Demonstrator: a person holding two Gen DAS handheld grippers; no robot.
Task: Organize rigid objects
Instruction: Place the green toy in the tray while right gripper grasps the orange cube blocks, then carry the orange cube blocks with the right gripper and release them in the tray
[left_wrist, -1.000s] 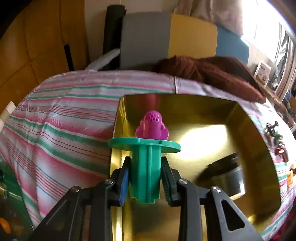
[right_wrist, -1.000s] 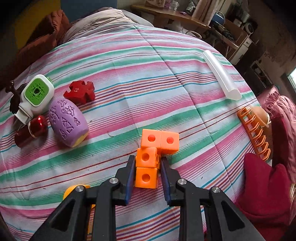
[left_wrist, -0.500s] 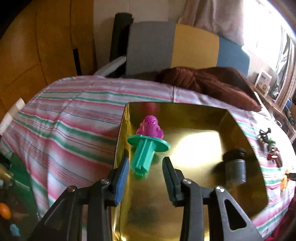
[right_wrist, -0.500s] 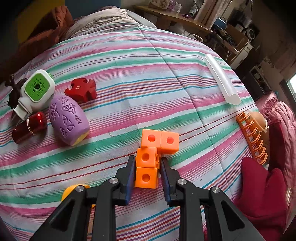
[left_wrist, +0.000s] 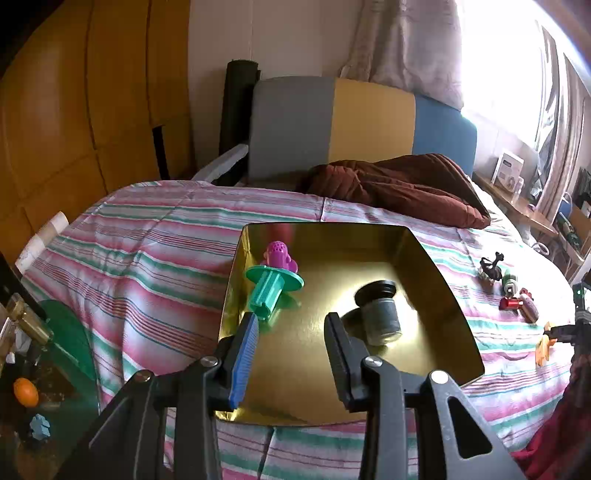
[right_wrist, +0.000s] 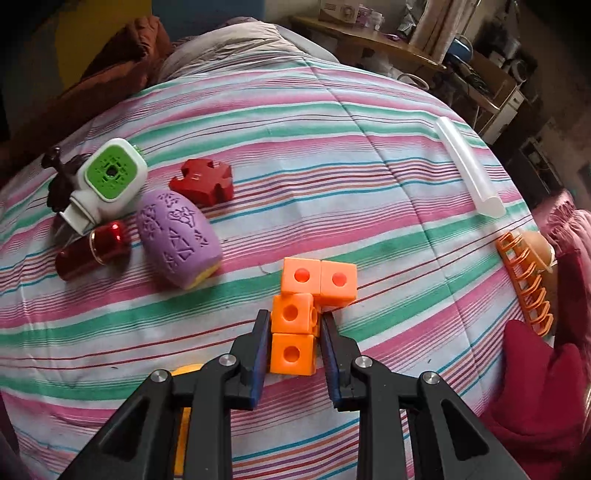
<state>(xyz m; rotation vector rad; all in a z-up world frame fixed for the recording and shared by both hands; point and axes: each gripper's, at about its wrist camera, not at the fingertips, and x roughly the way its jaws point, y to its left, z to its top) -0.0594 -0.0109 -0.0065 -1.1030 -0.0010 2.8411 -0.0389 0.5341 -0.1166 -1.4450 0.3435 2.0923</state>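
Right wrist view: the orange plastic linked-cube cluster lies on the striped bed, the right gripper pinching its nearest cubes. Next comes lifting it toward the gold tray, where the teal flanged plastic piece rests, released; the left gripper, recently parted, stands empty.

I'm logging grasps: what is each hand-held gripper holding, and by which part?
The right hand-held gripper clamps the orange cube cluster by its two nearest cubes' sides. The left hand-held gripper holds nothing; its jaws just opened.
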